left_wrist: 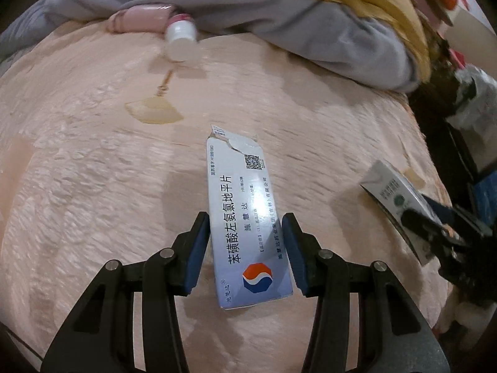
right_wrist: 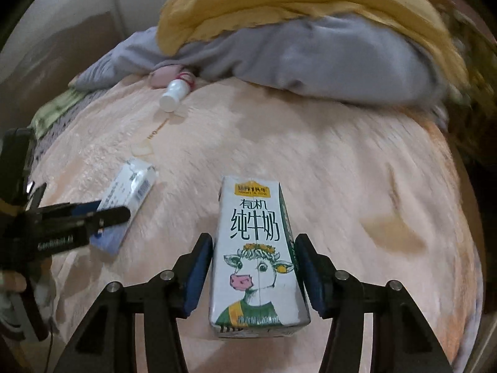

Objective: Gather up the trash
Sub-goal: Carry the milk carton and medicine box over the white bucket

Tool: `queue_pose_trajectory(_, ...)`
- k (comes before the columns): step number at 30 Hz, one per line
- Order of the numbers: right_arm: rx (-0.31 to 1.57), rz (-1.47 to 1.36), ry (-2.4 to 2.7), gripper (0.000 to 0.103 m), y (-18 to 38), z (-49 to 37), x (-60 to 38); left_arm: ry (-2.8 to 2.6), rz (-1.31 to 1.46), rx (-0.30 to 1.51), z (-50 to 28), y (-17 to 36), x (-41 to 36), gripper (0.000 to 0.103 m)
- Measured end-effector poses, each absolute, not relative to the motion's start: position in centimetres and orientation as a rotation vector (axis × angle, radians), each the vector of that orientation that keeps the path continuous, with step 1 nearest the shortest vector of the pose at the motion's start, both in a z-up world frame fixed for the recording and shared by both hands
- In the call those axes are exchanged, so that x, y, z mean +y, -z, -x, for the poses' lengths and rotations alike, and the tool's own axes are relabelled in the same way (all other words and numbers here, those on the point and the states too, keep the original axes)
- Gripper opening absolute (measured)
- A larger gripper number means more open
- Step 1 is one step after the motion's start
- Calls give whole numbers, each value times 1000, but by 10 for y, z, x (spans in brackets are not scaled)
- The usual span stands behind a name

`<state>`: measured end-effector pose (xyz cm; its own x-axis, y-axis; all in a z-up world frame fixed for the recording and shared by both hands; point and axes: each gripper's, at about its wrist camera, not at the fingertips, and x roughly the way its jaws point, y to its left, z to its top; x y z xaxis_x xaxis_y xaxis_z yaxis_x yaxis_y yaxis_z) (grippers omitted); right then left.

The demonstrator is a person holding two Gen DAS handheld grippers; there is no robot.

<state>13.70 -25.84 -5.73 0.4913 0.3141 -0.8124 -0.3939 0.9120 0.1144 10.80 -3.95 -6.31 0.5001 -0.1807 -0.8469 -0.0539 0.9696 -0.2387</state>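
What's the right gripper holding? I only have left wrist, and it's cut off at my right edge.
Observer: A milk carton with a cartoon cow on its face. It sits in the right gripper, and both pads look pressed against its sides.
Operator: Which way is it lying?
Observer: Lengthwise along the fingers. The yellow-label end points away from the camera and the 200mL end is nearest.
Operator: Anything left of the white bottle?
Observer: A green cloth at the left edge of the blanket, below the grey garment.
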Motion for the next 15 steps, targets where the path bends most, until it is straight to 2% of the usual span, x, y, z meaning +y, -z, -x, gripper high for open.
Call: queue_pose_trajectory(15,924,-94,-295,53,44,-59,-348,207,75,988,-86,33,-137,46)
